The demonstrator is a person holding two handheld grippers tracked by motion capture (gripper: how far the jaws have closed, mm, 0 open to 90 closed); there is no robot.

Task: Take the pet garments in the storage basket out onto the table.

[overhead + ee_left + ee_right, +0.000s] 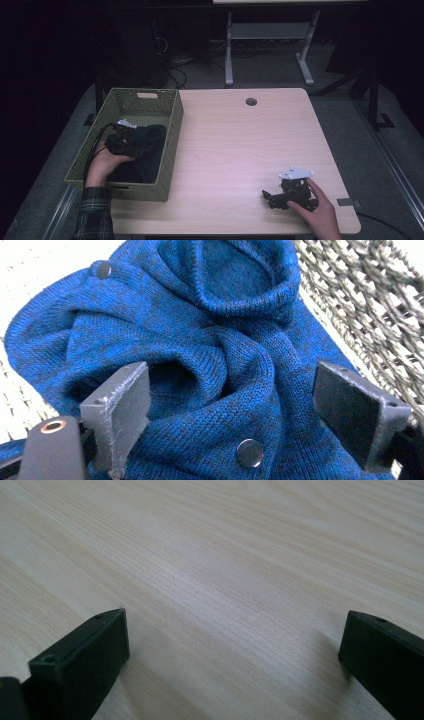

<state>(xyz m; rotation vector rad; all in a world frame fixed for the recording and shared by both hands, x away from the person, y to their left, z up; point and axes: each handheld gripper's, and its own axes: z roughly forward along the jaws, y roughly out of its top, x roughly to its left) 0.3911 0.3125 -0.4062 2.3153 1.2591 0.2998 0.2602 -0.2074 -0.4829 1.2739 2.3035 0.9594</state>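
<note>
clearly the work in hand is at the left of the high view, where the left gripper (pixel 131 140) reaches down into the green basket (pixel 172 131) over a crumpled blue knit garment (pixel 150 150). in the left gripper view its jaws stand wide apart, one at lower left and one at lower right of the frame, with a raised fold of the garment (pixel 200 365) between them and nothing pinched yet. i judge the step to be taking hold of the cloth. to do it well, sink the jaws a little deeper so they straddle that thick fold rather than a thin edge, close firmly, keep off the metal snap (pixel 249 452) at the bottom centre, and lift straight up, clear of the woven wall (pixel 370 305) at the upper right.

the garment lies bunched in the near half of the basket, its tube-like opening (pixel 240 270) turned toward the top of the left gripper view. bunched as it is, its long axis seems to run along the basket's length, though i cannot be sure.

at the lower right of the high view the right gripper (pixel 270 195) rests on the wooden table (pixel 240 150), jaws wide and empty.
</note>
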